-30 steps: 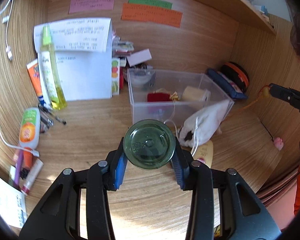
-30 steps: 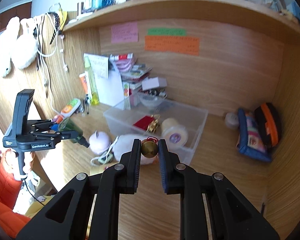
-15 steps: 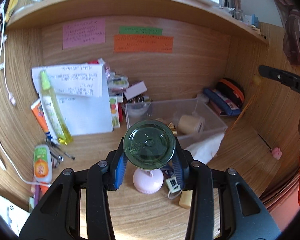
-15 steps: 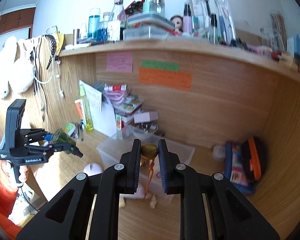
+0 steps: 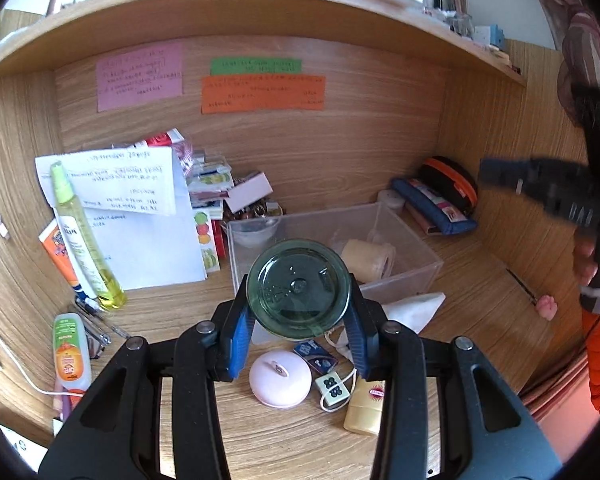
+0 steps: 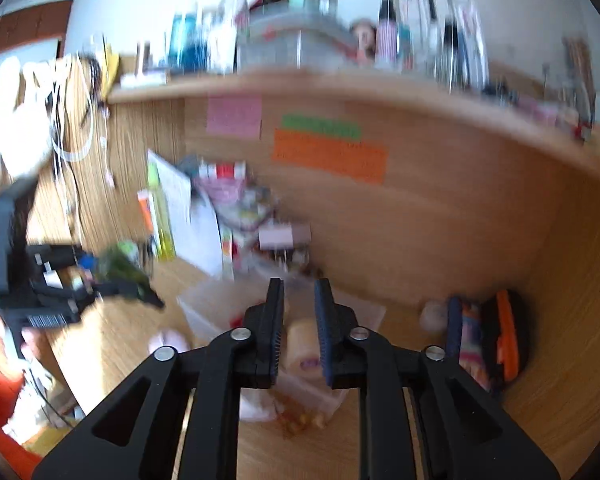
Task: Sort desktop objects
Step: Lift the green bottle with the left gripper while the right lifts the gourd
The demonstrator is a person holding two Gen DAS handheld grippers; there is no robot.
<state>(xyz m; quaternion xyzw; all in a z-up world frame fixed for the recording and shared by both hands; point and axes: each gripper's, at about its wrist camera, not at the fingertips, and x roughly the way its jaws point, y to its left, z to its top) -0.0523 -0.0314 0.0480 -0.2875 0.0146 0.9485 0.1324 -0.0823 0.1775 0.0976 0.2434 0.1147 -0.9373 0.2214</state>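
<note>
My left tool (image 5: 298,320) grips a green bottle (image 5: 298,289) by its sides, base toward the camera, held in the air above the counter (image 5: 480,320) just in front of the bin (image 5: 420,256). My right tool (image 6: 299,320) has just been opening, and I see nothing between its pads; the gold charm (image 6: 300,420) lies beside the bin's near wall.

The glass is smooth and round, so I judge it could slip or twist in the pads if I swing it fast. Lowered carelessly, it could knock the roll (image 5: 366,256) inside the bin. Both tools point forward and somewhat down; the right view is blurred.
</note>
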